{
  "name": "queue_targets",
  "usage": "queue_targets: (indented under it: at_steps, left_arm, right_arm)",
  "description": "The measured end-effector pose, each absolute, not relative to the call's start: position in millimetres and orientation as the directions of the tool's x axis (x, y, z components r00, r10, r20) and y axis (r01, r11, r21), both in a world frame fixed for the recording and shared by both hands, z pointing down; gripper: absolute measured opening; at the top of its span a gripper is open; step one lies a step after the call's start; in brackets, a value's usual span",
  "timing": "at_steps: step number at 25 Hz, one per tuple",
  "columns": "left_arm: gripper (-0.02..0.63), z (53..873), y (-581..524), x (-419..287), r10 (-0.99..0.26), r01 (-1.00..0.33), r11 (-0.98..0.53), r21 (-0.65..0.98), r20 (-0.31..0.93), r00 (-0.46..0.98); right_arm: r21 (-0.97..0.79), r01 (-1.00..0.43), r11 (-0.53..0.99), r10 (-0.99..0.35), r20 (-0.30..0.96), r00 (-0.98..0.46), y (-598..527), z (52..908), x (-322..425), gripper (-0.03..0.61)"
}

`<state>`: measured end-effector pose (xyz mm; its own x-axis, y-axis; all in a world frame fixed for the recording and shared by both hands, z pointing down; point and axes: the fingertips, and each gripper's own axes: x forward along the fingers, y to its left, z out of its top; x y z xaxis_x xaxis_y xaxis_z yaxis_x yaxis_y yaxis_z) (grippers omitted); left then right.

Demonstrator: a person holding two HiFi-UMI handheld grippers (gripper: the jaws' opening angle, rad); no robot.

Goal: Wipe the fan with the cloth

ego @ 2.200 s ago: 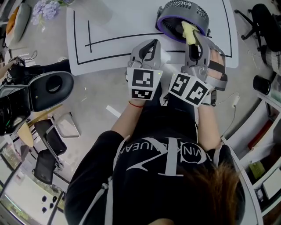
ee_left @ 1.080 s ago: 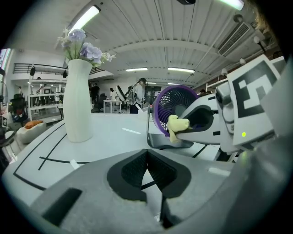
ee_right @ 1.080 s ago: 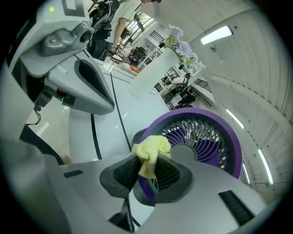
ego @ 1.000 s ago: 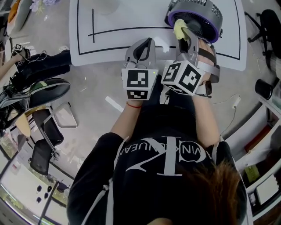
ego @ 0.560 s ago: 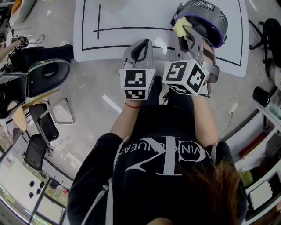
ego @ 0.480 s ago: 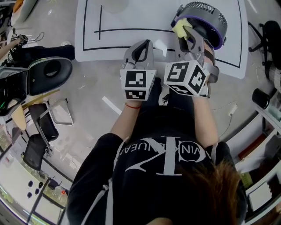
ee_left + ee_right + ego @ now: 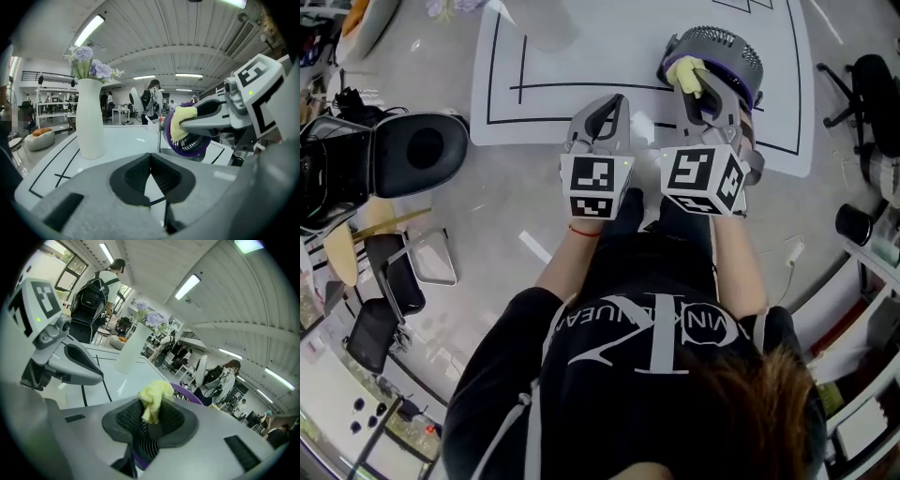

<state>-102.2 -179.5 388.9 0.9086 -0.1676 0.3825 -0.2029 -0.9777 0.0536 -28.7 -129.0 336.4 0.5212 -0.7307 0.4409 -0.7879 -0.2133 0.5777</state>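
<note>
A round fan (image 7: 717, 58) with a purple rim and grey grille stands on the white table (image 7: 581, 56). My right gripper (image 7: 694, 82) is shut on a yellow cloth (image 7: 685, 73), which is pressed against the fan's near left rim. In the right gripper view the cloth (image 7: 154, 399) bunches out of the closed jaws, with the purple fan rim (image 7: 187, 393) just behind. My left gripper (image 7: 602, 117) is shut and empty, hovering over the table's front edge to the left of the fan. The left gripper view shows the fan (image 7: 187, 140) and cloth (image 7: 180, 123) at the right.
A white vase (image 7: 90, 117) with pale flowers stands on the table at the left of the fan. Black lines are marked on the tabletop. Chairs (image 7: 403, 155), bags and cables lie on the floor at the left. People stand in the background.
Both grippers have risen a little. The right gripper has rolled and carried the cloth along the fan's rim, from the front face up to the near left edge.
</note>
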Motion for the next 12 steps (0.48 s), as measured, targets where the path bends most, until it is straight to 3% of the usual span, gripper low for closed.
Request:
queue_targets:
  at_steps: [12]
  left_arm:
    - [0.011, 353, -180, -105, -0.180, -0.198, -0.980, 0.032, 0.297, 0.938]
  right_arm:
    - [0.531, -0.793, -0.298, -0.799, 0.317, 0.512, -96, 304, -45, 0.083]
